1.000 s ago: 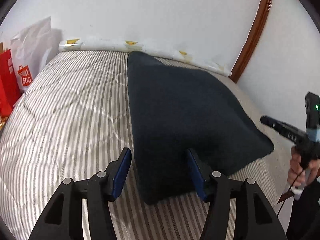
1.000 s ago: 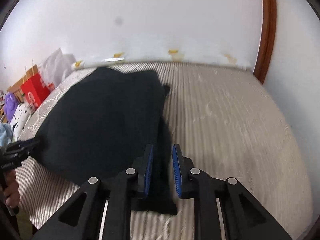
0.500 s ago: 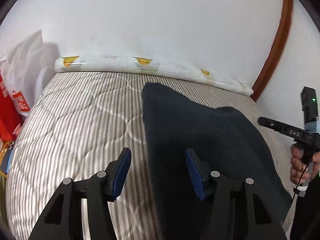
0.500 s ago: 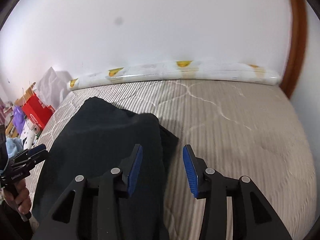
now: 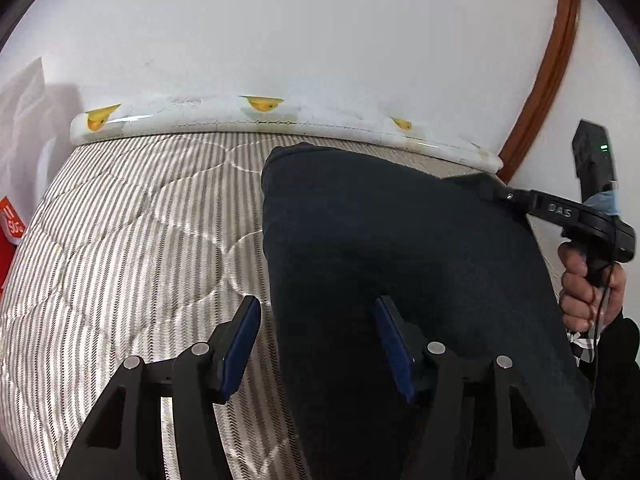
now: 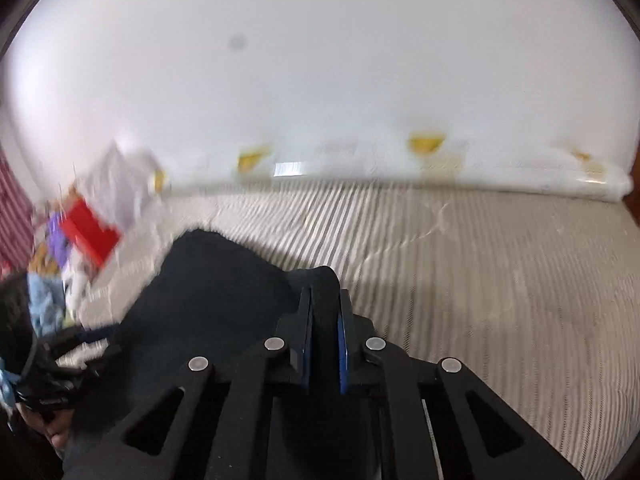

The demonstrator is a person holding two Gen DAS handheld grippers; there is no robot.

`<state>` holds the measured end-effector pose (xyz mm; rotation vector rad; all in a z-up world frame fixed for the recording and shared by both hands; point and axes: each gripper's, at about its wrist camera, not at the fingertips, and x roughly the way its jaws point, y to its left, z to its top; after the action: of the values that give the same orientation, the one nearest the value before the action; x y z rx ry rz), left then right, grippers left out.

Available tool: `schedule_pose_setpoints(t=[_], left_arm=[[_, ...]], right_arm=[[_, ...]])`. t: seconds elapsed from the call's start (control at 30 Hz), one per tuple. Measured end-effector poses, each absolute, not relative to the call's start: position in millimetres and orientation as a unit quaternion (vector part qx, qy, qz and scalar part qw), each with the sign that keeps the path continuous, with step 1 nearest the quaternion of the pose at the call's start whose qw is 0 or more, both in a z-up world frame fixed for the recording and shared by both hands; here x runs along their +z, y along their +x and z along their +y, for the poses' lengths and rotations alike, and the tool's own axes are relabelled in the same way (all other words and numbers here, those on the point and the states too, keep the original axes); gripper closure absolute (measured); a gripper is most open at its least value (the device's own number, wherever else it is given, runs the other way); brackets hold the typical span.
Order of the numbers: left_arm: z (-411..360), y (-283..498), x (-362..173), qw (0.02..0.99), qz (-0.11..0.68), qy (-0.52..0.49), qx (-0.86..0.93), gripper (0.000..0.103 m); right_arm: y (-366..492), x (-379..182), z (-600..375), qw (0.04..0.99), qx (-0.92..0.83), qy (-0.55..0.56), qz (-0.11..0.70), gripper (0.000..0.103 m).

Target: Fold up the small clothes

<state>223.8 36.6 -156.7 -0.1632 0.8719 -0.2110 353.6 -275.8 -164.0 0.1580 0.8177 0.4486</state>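
Two claws: left claw (image 5: 316,336) gapes wide over dark knit garment (image 5: 400,248); right claw (image 6: 324,320) pinches its bunched fold.

"das" reads in pale letters on the black arm of the right gripper (image 5: 505,196), left wrist view. white marks on the red bag (image 5: 11,224) too cropped to read.
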Motion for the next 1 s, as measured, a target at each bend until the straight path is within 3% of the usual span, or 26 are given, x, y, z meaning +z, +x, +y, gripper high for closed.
schedule_pose_setpoints(t=[0.13,0.47,0.7,1.0], left_arm=[[26.3,223.2,-152.7,0.901,0.421,-0.051,-0.091,0.045],[20.6,179.8,-139.7,0.906,0.416,-0.032,-0.073,0.047],[17.9,141.6,-148.2,0.899,0.436,-0.036,-0.039,0.044],[20.4,101.4,-143.1,0.9,0.431,-0.05,-0.032,0.044]], right_arm=[[363.7,-188.7,-272.3,0.878,0.198,0.066,0.43,0.093],[306.0,-151.9,-297.9,0.88,0.2,0.044,0.429,0.068],[265.1,-183.6,-293.2,0.862,0.212,-0.01,0.461,0.068],[208.3,-159.2,-319.4,0.863,0.223,0.007,0.454,0.067]])
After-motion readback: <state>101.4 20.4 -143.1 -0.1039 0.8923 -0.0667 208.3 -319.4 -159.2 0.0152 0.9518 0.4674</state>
